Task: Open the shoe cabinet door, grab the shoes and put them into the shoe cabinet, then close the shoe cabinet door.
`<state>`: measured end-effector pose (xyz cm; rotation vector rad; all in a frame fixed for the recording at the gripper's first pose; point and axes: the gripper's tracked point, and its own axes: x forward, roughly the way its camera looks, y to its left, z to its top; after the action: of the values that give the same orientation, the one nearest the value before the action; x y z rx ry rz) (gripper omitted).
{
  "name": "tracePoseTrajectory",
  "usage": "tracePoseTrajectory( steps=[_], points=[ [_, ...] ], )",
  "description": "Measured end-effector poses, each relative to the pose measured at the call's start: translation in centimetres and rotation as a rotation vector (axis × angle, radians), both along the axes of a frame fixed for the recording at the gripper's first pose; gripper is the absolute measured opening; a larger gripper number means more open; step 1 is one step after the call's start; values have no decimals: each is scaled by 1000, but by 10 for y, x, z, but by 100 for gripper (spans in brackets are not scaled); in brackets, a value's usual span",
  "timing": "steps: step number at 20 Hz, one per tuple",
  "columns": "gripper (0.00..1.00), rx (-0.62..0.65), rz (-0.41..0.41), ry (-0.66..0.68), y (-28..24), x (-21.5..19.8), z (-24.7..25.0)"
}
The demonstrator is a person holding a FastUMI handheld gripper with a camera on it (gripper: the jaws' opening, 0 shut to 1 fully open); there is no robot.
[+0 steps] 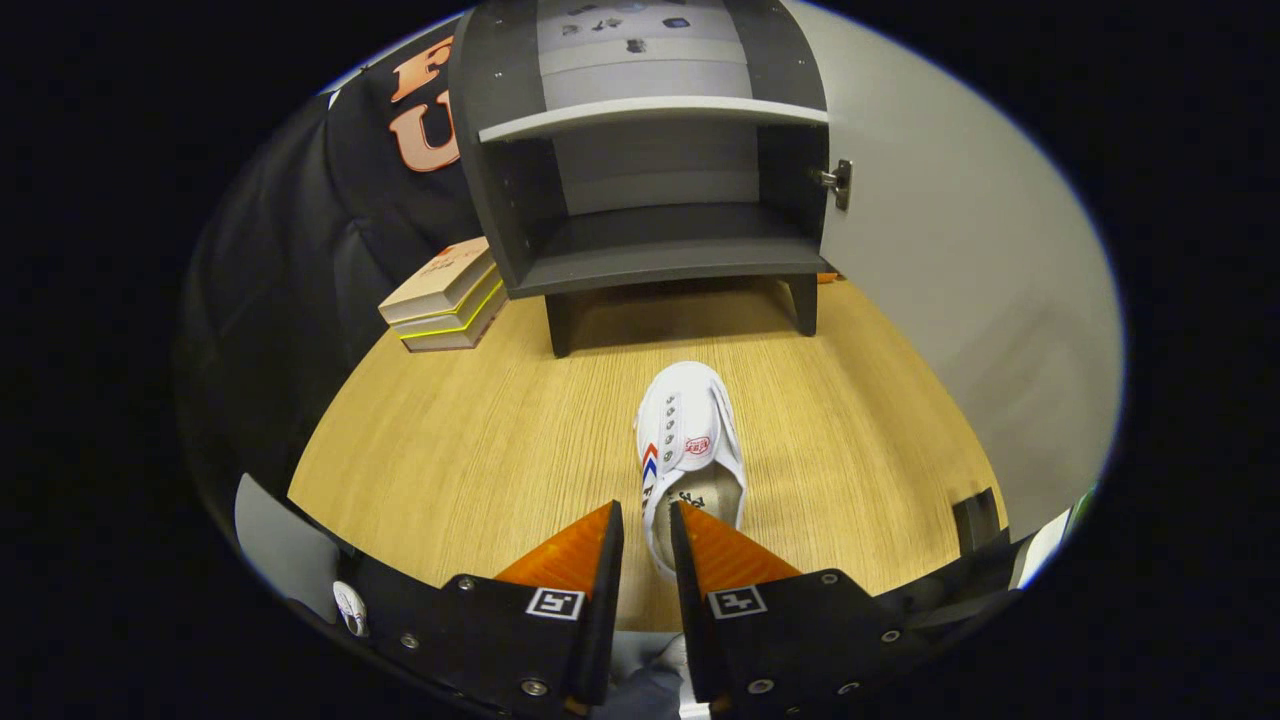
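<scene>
A white sneaker (690,440) with red and blue side stripes lies on the wooden table (470,450), toe toward the cabinet. My gripper (647,530) is shut on the left rim of its heel opening, one finger outside the shoe and one inside. The dark grey shoe cabinet (650,190) stands beyond the shoe on short legs. It has a lower compartment and a light shelf (650,115) above it. Its door (960,280) is swung wide open to the right, hinge (838,182) showing. I cannot tell whether the sole still touches the table.
A stack of books (447,298) sits left of the cabinet against the booth's black cloth wall. A small dark block (976,520) stands near the table's front right edge. Bare tabletop lies between the shoe and the cabinet's legs.
</scene>
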<state>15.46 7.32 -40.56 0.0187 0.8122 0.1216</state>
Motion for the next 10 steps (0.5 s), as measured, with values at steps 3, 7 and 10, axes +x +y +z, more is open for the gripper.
tracePoseTrajectory(
  steps=[3, 7, 10],
  points=[
    [31, 4, 4, 42, 1, 13, -24],
    [31, 8, 2, 106, 1, 24, -57],
    [31, 30, -2, 132, 4, 31, -72]
  ],
)
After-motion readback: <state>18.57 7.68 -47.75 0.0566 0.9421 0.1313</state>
